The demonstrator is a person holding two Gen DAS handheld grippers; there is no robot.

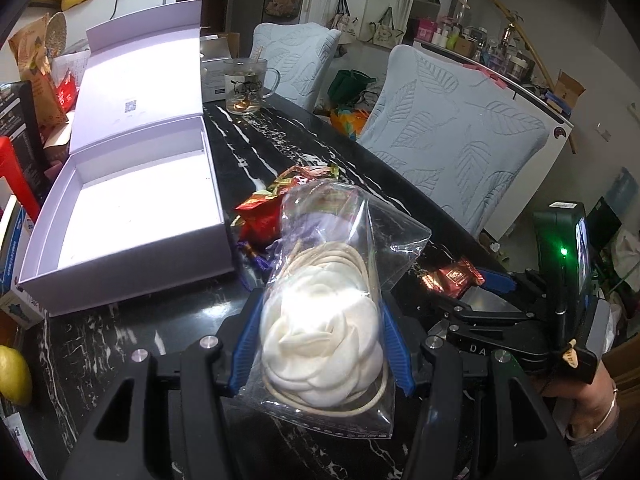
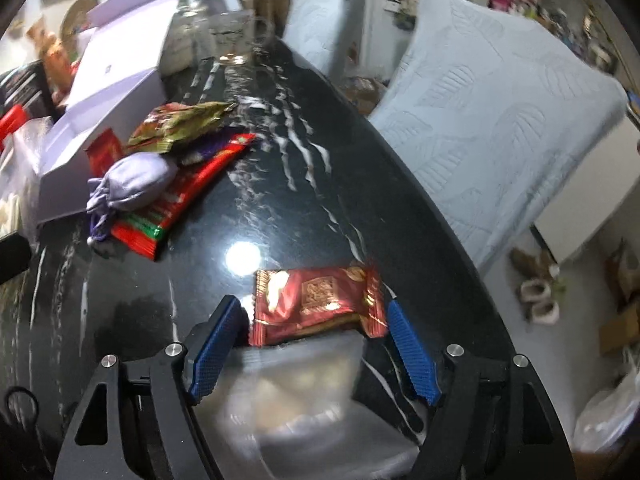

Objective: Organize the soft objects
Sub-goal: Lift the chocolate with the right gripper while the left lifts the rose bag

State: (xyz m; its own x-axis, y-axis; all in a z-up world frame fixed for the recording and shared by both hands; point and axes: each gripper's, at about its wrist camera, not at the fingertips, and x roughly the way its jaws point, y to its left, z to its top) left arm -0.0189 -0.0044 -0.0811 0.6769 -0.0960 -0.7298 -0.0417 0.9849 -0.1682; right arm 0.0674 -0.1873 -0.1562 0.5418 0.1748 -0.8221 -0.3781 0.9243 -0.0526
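My left gripper (image 1: 320, 308) is shut on a clear plastic bag (image 1: 332, 248) that holds a white fabric flower (image 1: 320, 344) and a coil of cream cord. It hangs just above the black marble table (image 1: 280, 144), right of the open white box (image 1: 132, 200), which has nothing in it. My right gripper (image 2: 312, 306) stands open around a dark red snack packet (image 2: 320, 304) lying flat on the table; the pads do not press it. A blurred clear packet (image 2: 304, 384) with pale contents sits lower between the jaws. A lavender pouch (image 2: 132, 184) rests on red packets (image 2: 180, 196).
A glass mug (image 1: 246, 86) stands behind the box. Two chairs with pale blue leaf covers (image 1: 452, 140) line the table's far edge. Cartons and bags crowd the left side, with a lemon (image 1: 12, 376) at the near left. A green-gold wrapper (image 2: 180, 120) tops the packet pile.
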